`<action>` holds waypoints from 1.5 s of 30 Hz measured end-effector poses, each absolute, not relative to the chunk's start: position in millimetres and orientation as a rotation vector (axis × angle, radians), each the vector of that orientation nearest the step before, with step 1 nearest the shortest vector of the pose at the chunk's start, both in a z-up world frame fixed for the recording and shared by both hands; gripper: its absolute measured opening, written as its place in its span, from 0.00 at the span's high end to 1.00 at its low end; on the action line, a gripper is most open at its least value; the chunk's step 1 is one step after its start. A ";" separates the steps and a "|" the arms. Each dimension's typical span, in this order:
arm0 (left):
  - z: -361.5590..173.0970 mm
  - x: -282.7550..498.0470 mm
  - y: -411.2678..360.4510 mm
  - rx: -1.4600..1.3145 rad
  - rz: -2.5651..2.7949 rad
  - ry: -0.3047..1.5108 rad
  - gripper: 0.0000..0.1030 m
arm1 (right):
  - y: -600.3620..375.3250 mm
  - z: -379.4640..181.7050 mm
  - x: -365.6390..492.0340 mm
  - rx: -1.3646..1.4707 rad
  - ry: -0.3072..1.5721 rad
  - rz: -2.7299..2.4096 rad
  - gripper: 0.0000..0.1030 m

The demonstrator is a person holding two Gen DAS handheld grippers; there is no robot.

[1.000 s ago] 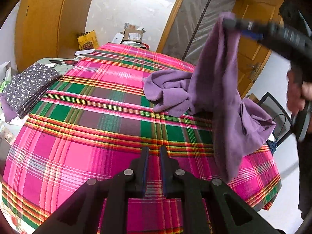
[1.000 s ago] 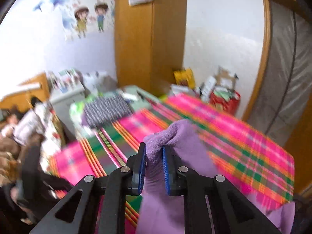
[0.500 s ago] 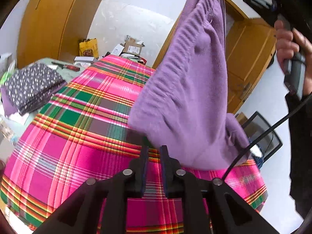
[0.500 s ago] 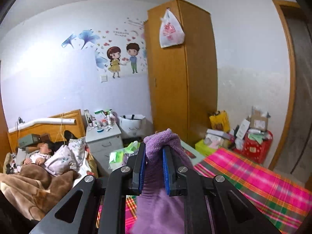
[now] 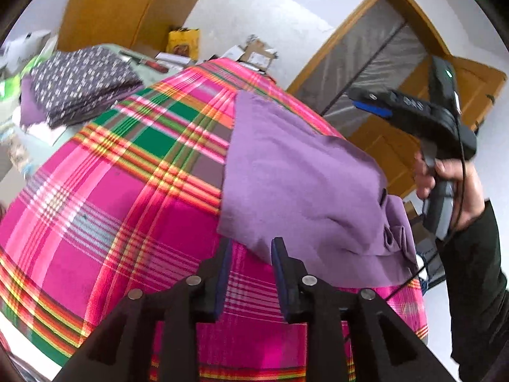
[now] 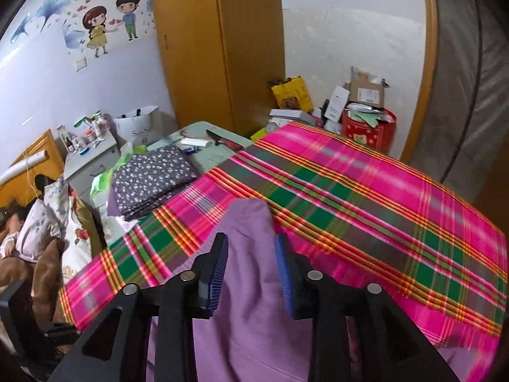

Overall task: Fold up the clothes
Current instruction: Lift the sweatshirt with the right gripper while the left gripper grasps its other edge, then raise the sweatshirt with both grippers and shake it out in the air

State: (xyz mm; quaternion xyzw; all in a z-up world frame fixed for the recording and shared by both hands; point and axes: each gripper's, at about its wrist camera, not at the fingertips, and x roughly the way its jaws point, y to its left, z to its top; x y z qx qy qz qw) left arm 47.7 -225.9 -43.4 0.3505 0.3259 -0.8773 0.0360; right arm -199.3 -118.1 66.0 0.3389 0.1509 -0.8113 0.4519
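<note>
A purple garment (image 5: pixel 302 184) lies spread on the pink plaid tablecloth (image 5: pixel 111 207), bunched at its right end near the table edge. My left gripper (image 5: pixel 249 254) is open, its fingertips at the garment's near corner with nothing between them. A hand (image 5: pixel 445 175) holds my right gripper (image 5: pixel 366 103) in the air above the garment's far right side. In the right wrist view the right gripper (image 6: pixel 251 254) stands open above the purple garment (image 6: pixel 241 318), which lies loose below its fingers on the tablecloth (image 6: pixel 381 207).
A folded stack of dark floral cloth (image 5: pixel 82 86) (image 6: pixel 152 178) sits on a side table beyond the table's left end. A red bin with boxes (image 6: pixel 369 124) and a wooden wardrobe (image 6: pixel 222 47) stand behind. A person lies in a bed (image 6: pixel 19 238) at far left.
The right gripper, which held the garment high in the air, came down and let it go; the garment now lies on the table. Both grippers went from shut to open.
</note>
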 end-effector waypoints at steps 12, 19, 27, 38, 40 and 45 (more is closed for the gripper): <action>-57.3 35.3 -235.1 1.056 -2.576 1.255 0.69 | -163.7 45.6 -234.3 0.865 0.488 -1.819 0.60; -57.1 26.5 -236.7 1.064 -2.516 1.318 0.69 | -218.4 4.8 -266.2 0.965 0.637 -1.692 0.60; -57.3 24.3 -238.7 1.107 -2.429 1.405 0.69 | -254.9 -30.8 -300.0 1.036 0.696 -1.621 0.60; -39.0 22.1 -236.0 1.083 -2.461 1.335 0.90 | -258.4 -40.8 -302.8 1.032 0.657 -1.585 0.91; -32.1 23.1 -235.0 1.068 -2.483 1.300 0.91 | -255.0 -34.3 -299.0 1.003 0.657 -1.605 0.93; -14.8 25.4 -232.5 1.028 -2.536 1.210 0.93 | -232.7 8.9 -288.9 0.885 0.578 -1.689 0.95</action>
